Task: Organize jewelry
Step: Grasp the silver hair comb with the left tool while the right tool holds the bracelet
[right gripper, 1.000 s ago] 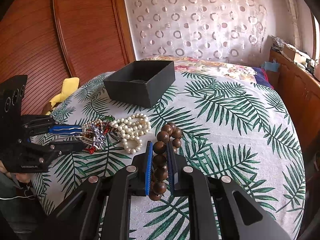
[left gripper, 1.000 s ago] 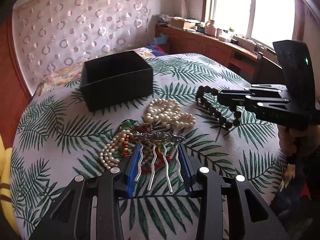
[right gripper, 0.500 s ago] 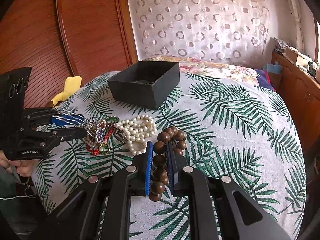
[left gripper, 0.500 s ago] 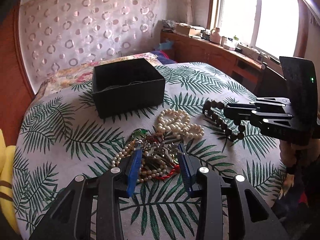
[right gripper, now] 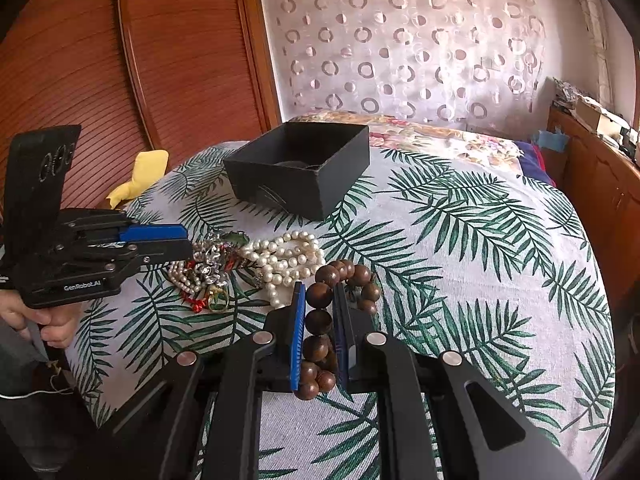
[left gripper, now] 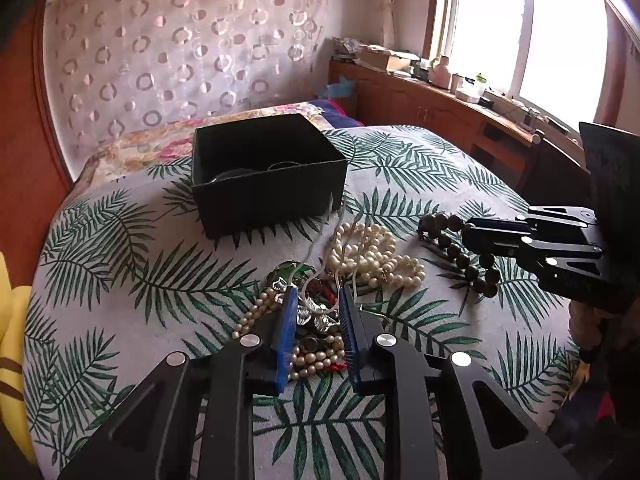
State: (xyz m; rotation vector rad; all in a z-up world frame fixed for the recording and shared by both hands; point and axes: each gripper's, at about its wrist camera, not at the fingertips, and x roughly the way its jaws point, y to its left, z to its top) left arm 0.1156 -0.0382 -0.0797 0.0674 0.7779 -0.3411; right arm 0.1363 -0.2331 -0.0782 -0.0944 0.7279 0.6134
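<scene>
Left claw (left gripper: 318, 312) has just been closing on the silver metal hair comb (left gripper: 316, 312), pads seemingly pinching it over the tangled heap of small pearl and red strands (left gripper: 316, 356). Risk: strands snagging and lifting with it. Right claw (right gripper: 318, 328) is clamped on the brown wooden bead bracelet (right gripper: 320, 320); loose loops could swing out. Beyond lie the white pearl necklace (left gripper: 376, 252), then the open black box (left gripper: 264, 172) on the palm-leaf bedspread (left gripper: 420, 168), unobstructed.

- The black box (left gripper: 264, 176) holds thin wiry pieces, too dim to identify.
- The windowsill clutter (left gripper: 460, 76) is too small to name.
- The frame edge cuts off the yellow cloth (left gripper: 12, 344).
</scene>
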